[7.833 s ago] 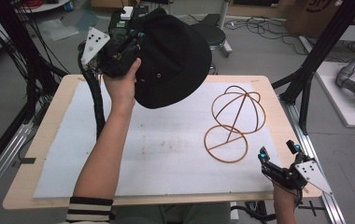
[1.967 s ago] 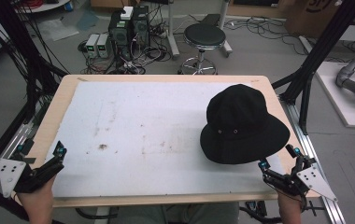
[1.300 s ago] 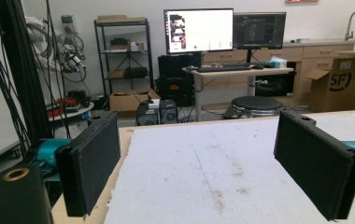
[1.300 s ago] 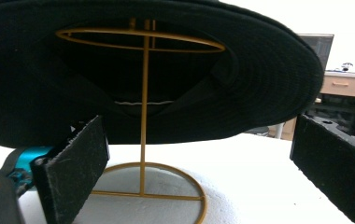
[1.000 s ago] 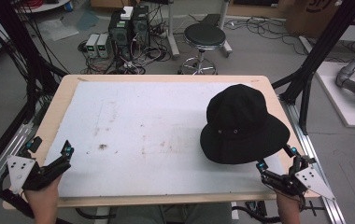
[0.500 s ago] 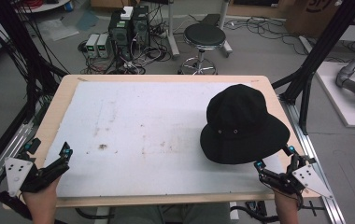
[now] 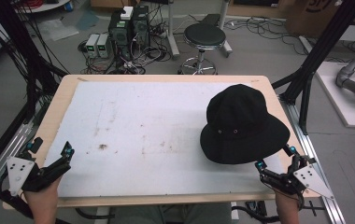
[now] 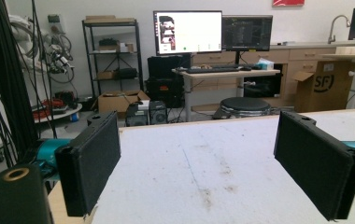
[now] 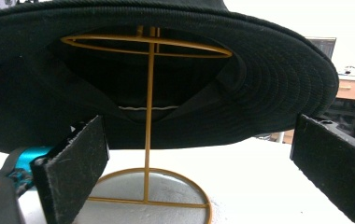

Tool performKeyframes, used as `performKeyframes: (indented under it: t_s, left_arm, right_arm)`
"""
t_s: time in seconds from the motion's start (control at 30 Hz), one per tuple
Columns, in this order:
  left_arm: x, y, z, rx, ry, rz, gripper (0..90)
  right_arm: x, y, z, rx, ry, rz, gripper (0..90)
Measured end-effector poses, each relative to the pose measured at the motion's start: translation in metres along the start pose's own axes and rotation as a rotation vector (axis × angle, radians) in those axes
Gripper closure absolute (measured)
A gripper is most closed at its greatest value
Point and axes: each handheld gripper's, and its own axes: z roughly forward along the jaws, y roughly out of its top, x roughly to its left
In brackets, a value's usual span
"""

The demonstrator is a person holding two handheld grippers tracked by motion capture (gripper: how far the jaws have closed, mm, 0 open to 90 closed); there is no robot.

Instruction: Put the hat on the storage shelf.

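Observation:
A black bucket hat (image 7: 242, 123) sits on a gold wire stand at the table's right side. In the right gripper view the hat (image 9: 157, 74) hangs over the stand (image 9: 148, 140), whose ring base rests on the white mat. My right gripper (image 7: 274, 156) is open at the front right corner, just in front of the hat's brim, with nothing between its jaws (image 9: 199, 172). My left gripper (image 7: 51, 147) is open at the front left corner, far from the hat, and holds nothing (image 8: 208, 163).
A white mat (image 7: 138, 130) covers most of the wooden table (image 7: 63, 93). Black frame posts (image 7: 315, 51) stand at the table's sides. A stool (image 7: 204, 37) and computer boxes (image 7: 124, 28) are on the floor beyond the far edge.
Long ago the left gripper held the hat up beside the bare stand; the hat now rests on the stand. Over the last second both grippers have barely shifted near the front edge.

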Motion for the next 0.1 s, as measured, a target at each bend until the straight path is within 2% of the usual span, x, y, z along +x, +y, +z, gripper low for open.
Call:
performKeyframes:
  t_s: [0.1]
  left_arm:
    - [-0.0008,0.0001,0.0006,0.0,-0.003,0.002,15.0]
  right_arm:
    - [-0.0006,-0.0001,-0.0002,-0.001,-0.001,-0.003,4.2]
